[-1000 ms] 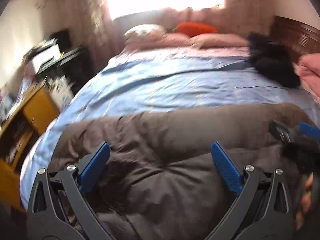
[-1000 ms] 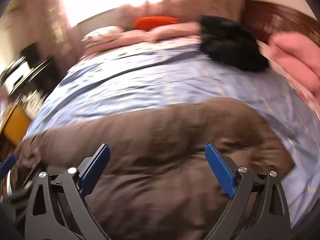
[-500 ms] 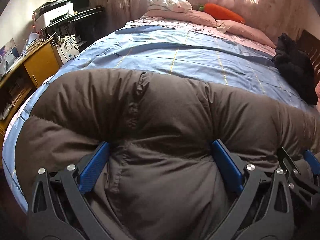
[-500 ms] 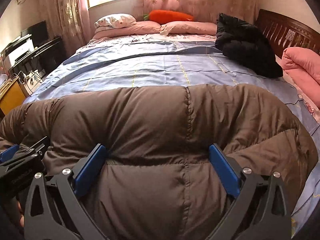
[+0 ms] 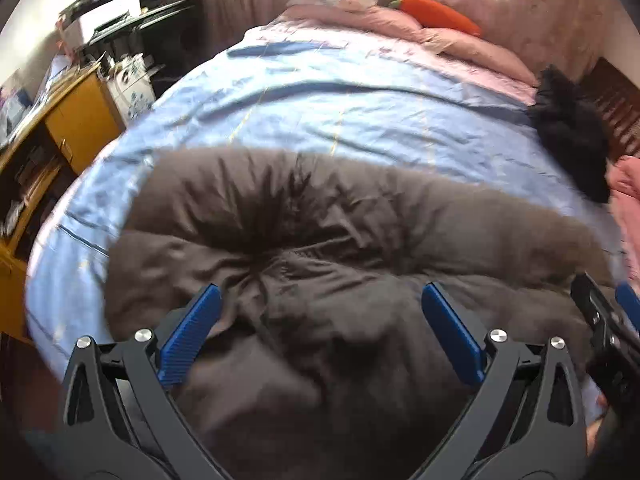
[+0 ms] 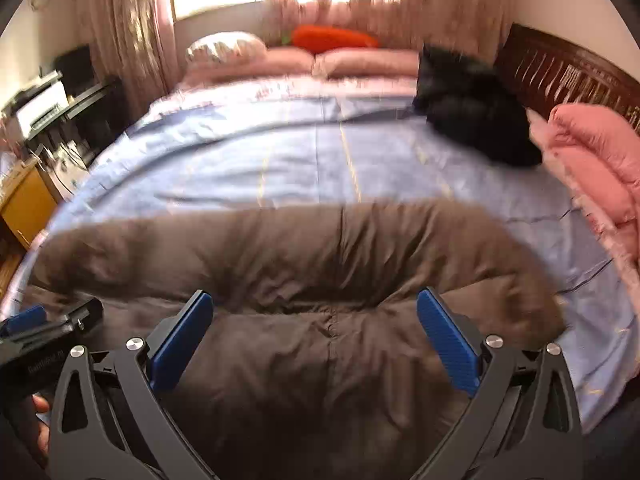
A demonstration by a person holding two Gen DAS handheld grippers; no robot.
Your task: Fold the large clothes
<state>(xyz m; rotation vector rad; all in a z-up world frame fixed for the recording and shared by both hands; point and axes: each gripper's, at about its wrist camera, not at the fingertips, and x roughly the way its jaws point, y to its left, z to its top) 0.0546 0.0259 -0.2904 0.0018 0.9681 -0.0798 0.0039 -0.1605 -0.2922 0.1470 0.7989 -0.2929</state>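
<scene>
Both the left hand-held gripper (image 5: 320, 332) and right hand-held gripper (image 6: 314, 332) gape wide over the brown puffer coat (image 6: 320, 280), which lies bunched on the blue bed (image 6: 320, 160). Beyond, a black garment (image 6: 472, 120). No legible writing.

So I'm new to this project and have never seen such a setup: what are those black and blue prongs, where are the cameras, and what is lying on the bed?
No robot here: a person holds a two-finger gripper in each hand, each with a fisheye camera looking along its fingers. One picture comes from the left gripper, the other from the right gripper. The blue parts are finger pads. Both grippers are open and hold nothing. Below them a puffy brown coat lies on a blue bedsheet. Farther off are a black garment, a pink quilt, pink pillows and an orange carrot-shaped cushion. Both pictures are somewhat motion-blurred.
</scene>
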